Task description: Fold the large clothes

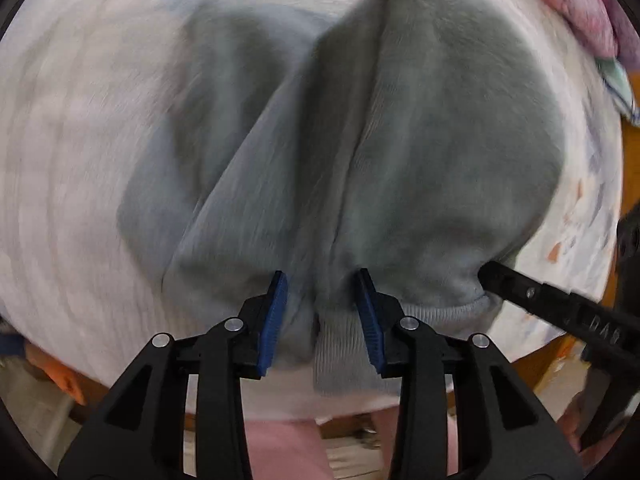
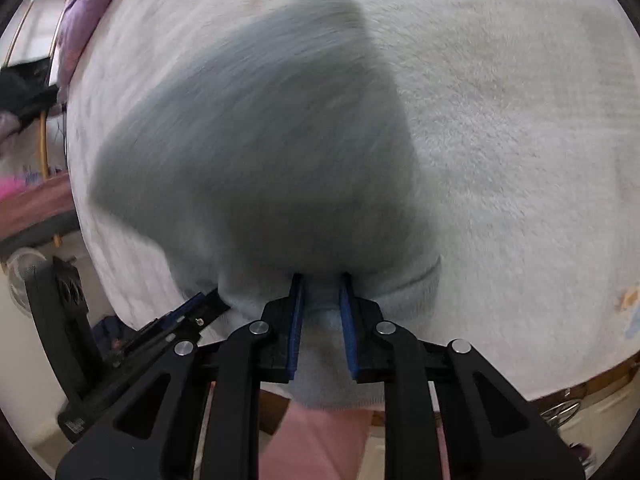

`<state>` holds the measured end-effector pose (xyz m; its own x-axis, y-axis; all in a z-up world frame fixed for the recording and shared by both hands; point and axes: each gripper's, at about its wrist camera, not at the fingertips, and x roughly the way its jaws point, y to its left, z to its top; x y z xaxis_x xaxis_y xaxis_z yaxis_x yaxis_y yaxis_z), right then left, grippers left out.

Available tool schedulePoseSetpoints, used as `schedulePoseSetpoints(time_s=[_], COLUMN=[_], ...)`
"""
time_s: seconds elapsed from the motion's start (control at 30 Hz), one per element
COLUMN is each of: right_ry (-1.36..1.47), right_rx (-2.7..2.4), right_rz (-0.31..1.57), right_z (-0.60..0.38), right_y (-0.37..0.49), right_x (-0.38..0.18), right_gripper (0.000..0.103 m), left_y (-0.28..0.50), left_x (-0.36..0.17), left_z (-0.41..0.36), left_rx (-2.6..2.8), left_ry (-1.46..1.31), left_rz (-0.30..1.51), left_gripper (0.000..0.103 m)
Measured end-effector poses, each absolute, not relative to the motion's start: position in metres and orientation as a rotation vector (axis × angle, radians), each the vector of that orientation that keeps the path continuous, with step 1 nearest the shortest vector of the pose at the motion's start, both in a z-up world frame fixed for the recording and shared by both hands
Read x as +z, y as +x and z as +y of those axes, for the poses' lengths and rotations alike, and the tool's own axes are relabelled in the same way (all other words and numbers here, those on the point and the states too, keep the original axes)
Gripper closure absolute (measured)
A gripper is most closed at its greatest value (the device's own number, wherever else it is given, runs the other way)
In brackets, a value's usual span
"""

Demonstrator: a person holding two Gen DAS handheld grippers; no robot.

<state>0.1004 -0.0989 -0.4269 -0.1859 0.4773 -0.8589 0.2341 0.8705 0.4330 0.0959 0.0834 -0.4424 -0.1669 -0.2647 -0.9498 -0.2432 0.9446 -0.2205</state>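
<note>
Grey fleece garment (image 1: 420,140) lies bunched, ribbed hem (image 1: 344,352) nearest.

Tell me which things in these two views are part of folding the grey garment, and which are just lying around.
Part of the job:
grey garment
left tongs, around its ribbed hem
right tongs, closed on its hem
white blanket underneath as the work surface

Lying about:
pink and purple bedding
dark cloth
</note>
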Motion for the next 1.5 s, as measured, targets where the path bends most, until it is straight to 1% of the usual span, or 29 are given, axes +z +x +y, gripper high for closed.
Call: schedulePoseSetpoints(time_s=[0.03,0.1,0.17,0.3,0.33,0.37,0.4,0.43,0.47,0.5,0.53,0.57,0.6,0.63,0.67,0.73,0.77,0.8,0.9,1.03,1.13,1.23,1.3,1.4,1.5], right_ry=[0.531,0.582,0.599,0.521,0.532,0.539,0.542,0.548,0.56,0.573,0.576,0.57,0.561,0.55,0.55,0.575,0.587,0.584,0.549,0.582,0.592,0.569,0.572,0.597,0.581], right_rx=[0.235,0.238,0.261,0.265,0.249,0.245,0.252,0.269,0.293,0.311,0.317,0.313,0.307,0.299,0.298,0.305,0.302,0.294,0.264,0.263,0.295,0.331,0.357,0.389,0.388], right_rz=[1.768,1.802,1.849,1.852,1.864,1.877,1.88,1.876,1.867,1.864,1.862,1.85,1.835,1.813,1.802,1.805,1.809,1.815,1.831,1.85,1.86,1.863,1.868,1.891,1.916], right_z=[-0.099,-0.104,-0.101,-0.096,-0.096,-0.095,-0.095,-0.097,-0.1,-0.106,-0.11,-0.115,-0.12,-0.127,-0.133,-0.143,-0.149,-0.15,-0.152,-0.149,-0.145,-0.14,-0.143,-0.145,-0.146], right_y=[0.097,0.087,0.076,0.067,0.07,0.073,0.075,0.077,0.079,0.081,0.082,0.085,0.087,0.091,0.094,0.092,0.094,0.093,0.099,0.109,0.117,0.125,0.131,0.135,0.136], right_x=[-0.421,-0.414,-0.423,-0.457,-0.457,-0.452,-0.447,-0.439,-0.429,-0.423,-0.417,-0.407,-0.402,-0.395,-0.391,-0.388,-0.389,-0.391,-0.397,-0.411,-0.422,-0.429,-0.433,-0.443,-0.447], right_gripper=[0.084,0.084,0.083,0.086,0.086,0.083,0.081,0.079,0.076,0.06,0.049,0.03,0.02,0.016,0.012,0.01,0.009,0.008,0.008,0.008,0.008,0.008,0.008,0.008,0.008], left_y=[0.091,0.086,0.084,0.071,0.071,0.071,0.069,0.068,0.064,0.062,0.061,0.062,0.062,0.065,0.065,0.07,0.075,0.079,0.095,0.118,0.137,0.152,0.158,0.161,0.164], left_x=[-0.439,-0.432,-0.428,-0.44,-0.438,-0.433,-0.429,-0.422,-0.415,-0.408,-0.401,-0.398,-0.395,-0.391,-0.39,-0.387,-0.389,-0.39,-0.392,-0.402,-0.406,-0.432,-0.454,-0.483,-0.49], left_z=[0.087,0.089,0.089,0.088,0.084,0.085,0.085,0.086,0.087,0.086,0.084,0.086,0.09,0.096,0.099,0.109,0.121,0.125,0.145,0.166,0.174,0.187,0.195,0.199,0.215], left_rx=[-0.014,-0.028,-0.044,-0.034,-0.031,-0.031,-0.03,-0.022,-0.014,-0.005,-0.007,-0.013,-0.022,-0.023,-0.021,-0.022,-0.023,-0.023,-0.028,-0.107,-0.172,-0.218,-0.323,-0.384,-0.409], left_ry=[-0.389,-0.387,-0.379,-0.356,-0.359,-0.369,-0.371,-0.345,-0.312,-0.269,-0.251,-0.255,-0.276,-0.299,-0.311,-0.326,-0.332,-0.341,-0.359,-0.451,-0.461,-0.455,-0.559,-0.614,-0.729], left_rz=[1.761,1.752,1.739,1.77,1.769,1.759,1.749,1.746,1.751,1.754,1.746,1.74,1.734,1.73,1.725,1.72,1.722,1.724,1.709,1.709,1.68,1.706,1.73,1.803,1.783], left_gripper=[0.061,0.058,0.053,0.053,0.053,0.052,0.048,0.039,0.031,0.029,0.029,0.027,0.023,0.018,0.018,0.017,0.014,0.014,0.014,0.014,0.012,0.012,0.012,0.012,0.012])
